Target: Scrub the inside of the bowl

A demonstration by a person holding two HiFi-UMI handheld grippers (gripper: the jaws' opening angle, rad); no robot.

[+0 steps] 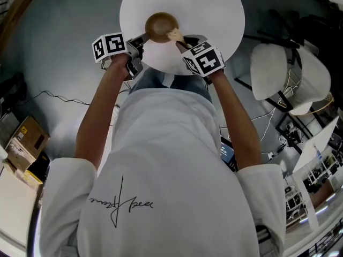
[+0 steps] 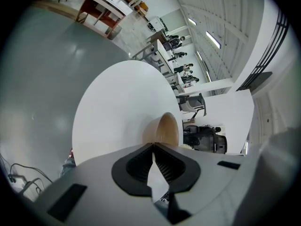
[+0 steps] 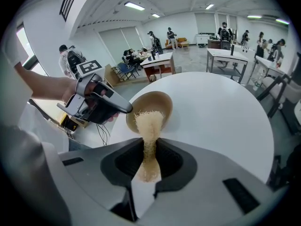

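- The wooden bowl [image 1: 161, 25] is shown at the upper centre of the head view, over a round white table [image 1: 214, 9].
- Its left rim is pinched by the clenched left gripper [image 1: 142, 38]; a firm hold is advised.
- A pale fibrous scrubber [image 1: 175, 35] is clamped in the right gripper [image 1: 185, 43], with its tip inside the bowl; circular strokes along the wall are advised.

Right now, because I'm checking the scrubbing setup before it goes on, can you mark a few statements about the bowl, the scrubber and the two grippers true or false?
1. The left gripper is shut on the rim of the bowl. True.
2. The right gripper is empty. False: it is shut on a pale fibrous scrubber.
3. The scrubber's far end reaches into the bowl. True.
4. The bowl sits on a square black table. False: the table is round and white.
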